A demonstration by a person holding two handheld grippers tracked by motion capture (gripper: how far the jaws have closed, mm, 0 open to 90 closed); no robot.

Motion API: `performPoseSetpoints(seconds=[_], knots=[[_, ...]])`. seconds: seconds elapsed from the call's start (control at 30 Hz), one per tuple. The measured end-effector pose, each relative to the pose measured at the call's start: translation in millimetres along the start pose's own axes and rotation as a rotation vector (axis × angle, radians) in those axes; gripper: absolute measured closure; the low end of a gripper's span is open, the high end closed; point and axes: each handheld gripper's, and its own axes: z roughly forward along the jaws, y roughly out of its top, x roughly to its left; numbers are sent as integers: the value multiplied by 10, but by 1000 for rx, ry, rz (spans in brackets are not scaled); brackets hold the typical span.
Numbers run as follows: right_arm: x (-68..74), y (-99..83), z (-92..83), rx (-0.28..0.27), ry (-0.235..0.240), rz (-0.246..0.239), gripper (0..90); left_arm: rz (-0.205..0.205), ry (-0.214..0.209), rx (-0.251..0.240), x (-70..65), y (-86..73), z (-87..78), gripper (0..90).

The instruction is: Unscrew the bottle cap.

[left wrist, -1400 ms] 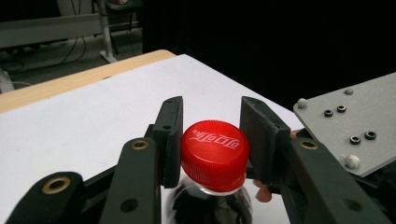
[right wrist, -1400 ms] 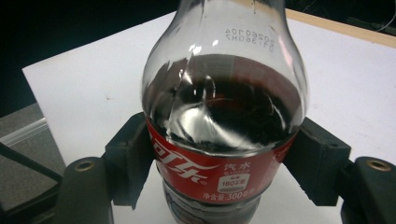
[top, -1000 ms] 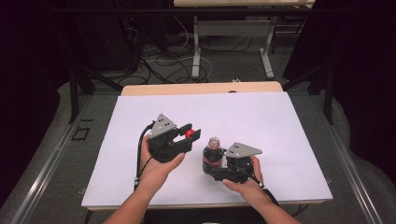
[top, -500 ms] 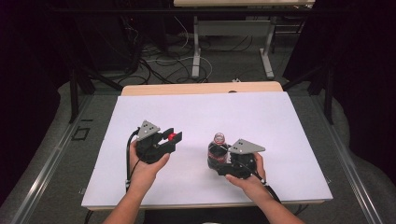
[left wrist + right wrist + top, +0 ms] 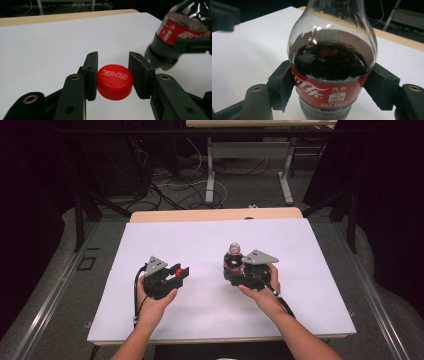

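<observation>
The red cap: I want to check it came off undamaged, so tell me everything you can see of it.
The red cap is a round screw cap of what looks like plastic, with a ribbed side and white script printed across its flat top. No crack or dent shows. It is off the bottle and sits top up between the jaws of the left gripper, which press its sides. Whether it rests on the white table or hangs just above cannot be told. The bottle is apart, to the person's right.
</observation>
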Motion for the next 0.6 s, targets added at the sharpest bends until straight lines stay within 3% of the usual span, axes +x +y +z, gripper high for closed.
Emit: performPoseSetpoints(seconds=[0.23, 0.37, 0.47, 0.6], knots=[[-167, 215, 336, -12, -40, 24, 294, -3, 5, -7, 80, 13, -46, 611], [-241, 285, 536, -9, -42, 56, 294, -24, 5, -12, 103, 11, -52, 612], [-259, 284, 692, -5, -50, 30, 294, -23, 8, -4, 126, 7, -58, 612], [-245, 224, 867, 14, -48, 36, 294, -27, 12, 1, 138, 2, -60, 612]])
